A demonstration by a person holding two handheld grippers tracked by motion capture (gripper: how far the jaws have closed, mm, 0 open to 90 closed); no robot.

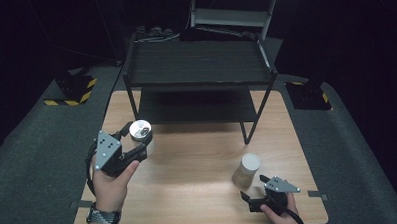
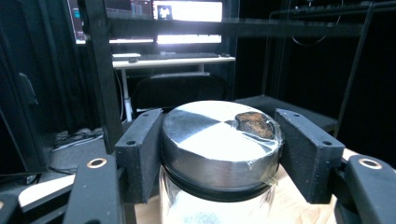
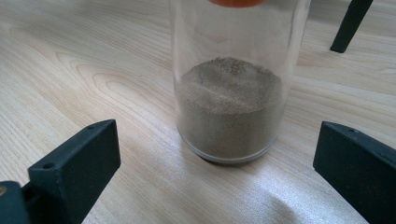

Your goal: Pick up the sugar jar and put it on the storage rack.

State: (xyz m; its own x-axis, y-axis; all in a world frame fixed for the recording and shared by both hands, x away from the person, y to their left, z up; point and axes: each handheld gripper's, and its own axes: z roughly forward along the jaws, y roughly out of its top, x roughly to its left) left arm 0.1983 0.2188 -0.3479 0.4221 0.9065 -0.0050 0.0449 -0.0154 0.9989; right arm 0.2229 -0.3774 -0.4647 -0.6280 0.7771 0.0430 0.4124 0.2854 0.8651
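Dark room, black curtains all round; grey carpet under a light wood table (image 1: 198, 157). Black two-tier metal shelf rack (image 1: 197, 67) stands at the table's 12 o'clock edge; a desk with lit monitors (image 2: 187, 11) shows beyond it in the left gripper view.

Left gripper (image 1: 130, 144), at 9 o'clock on the table: jaws closed against the sides of a silver screw lid on a clear glass jar (image 2: 219, 140). A brown patch sits under clear tape on the lid top. Jar appears held at lid height; whether its base is on the table or lifted I cannot tell.

Right gripper (image 1: 253, 187), at 5 o'clock: jaws spread wide, holding nothing. Directly ahead of them stands a second glass jar (image 3: 236, 79) part-filled with tan sand-like powder, upright on the table, clear of both jaws. From the high view its top looks pale, from the right gripper view orange; the true colour is uncertain.

Judgement: step in hand is pick-up of both jars, likely for placing on the rack. Left grasp looks made; right is at approach. Next move calls for advancing the right gripper until the jar sits between the jaws, then closing squarely on the glass wall without tipping it.
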